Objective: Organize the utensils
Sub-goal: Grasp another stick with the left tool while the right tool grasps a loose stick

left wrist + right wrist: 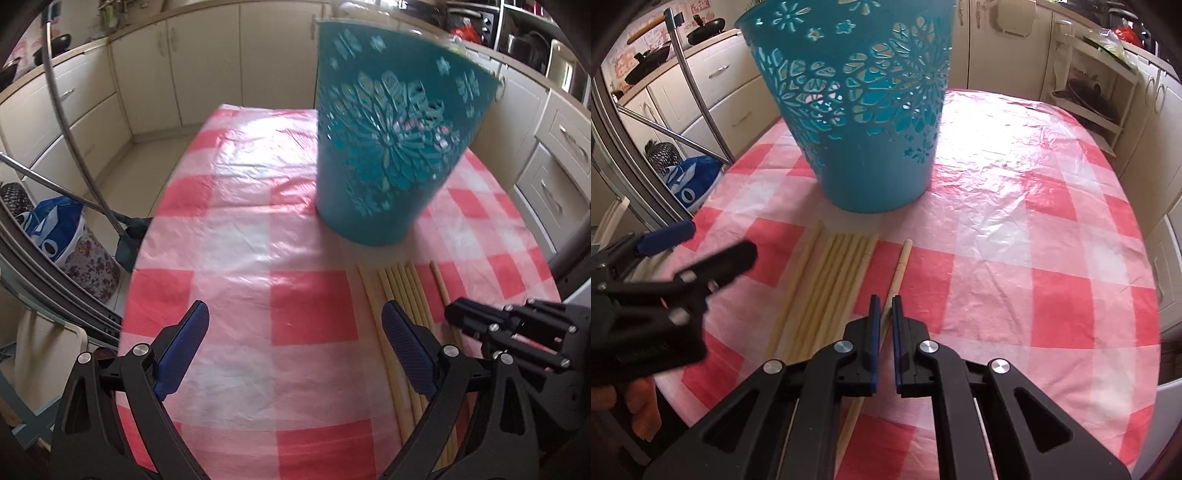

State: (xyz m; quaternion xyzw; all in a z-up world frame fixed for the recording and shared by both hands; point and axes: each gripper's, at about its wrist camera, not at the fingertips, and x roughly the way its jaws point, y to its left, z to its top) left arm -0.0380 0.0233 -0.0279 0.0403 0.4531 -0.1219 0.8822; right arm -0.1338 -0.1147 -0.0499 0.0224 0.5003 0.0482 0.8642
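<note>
A teal cut-out basket (864, 110) stands upright on the pink checked tablecloth (1015, 229); it also shows in the left wrist view (388, 140). Several pale wooden chopsticks (827, 291) lie side by side in front of it, also in the left wrist view (402, 295). One darker chopstick (899, 266) lies apart to their right. My right gripper (884, 306) is nearly shut around this single chopstick, low over the cloth. My left gripper (295, 321) is open and empty, left of the chopsticks.
The table is oval, with its edge dropping off on the left (129, 280). Metal poles (66, 110) and a blue bag (51, 229) stand left of the table. Cream kitchen cabinets (207, 66) surround it. The right gripper's body (517, 332) shows beside my left one.
</note>
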